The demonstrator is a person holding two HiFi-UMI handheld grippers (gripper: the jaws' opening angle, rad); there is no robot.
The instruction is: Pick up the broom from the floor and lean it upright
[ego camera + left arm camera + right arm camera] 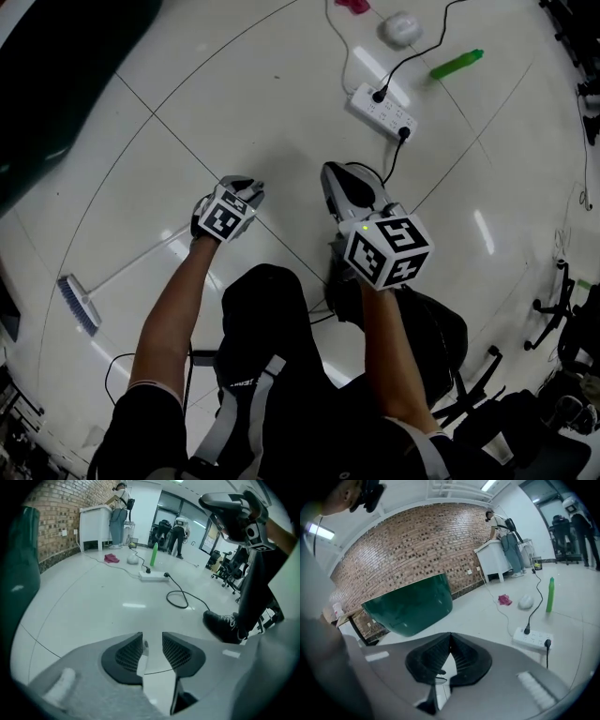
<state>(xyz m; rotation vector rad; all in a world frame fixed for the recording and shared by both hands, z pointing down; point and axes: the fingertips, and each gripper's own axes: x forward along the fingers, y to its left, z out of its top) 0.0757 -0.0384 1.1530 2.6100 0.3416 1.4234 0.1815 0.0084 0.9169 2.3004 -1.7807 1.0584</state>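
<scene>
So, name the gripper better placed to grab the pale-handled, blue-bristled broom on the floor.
Left. The broom lies on that side, its handle end by the open left gripper; the shut right gripper hangs further off.

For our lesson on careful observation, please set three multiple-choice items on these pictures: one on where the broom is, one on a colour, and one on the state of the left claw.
1. Where is the broom?
A. Flat on the floor, at the person's left.
B. Leaning on the brick wall.
C. On the white table.

2. What colour is the bottle beyond the power strip?
A. Red.
B. Green.
C. Blue.

3. How do the jaws of the left claw stand?
A. Apart.
B. Pressed together.
C. Clamped on the bottle.

Answers:
1 A: the head view shows it lying on the floor.
2 B: it is bright green in all three views.
3 A: the left gripper view shows floor through the gap between them.
</scene>
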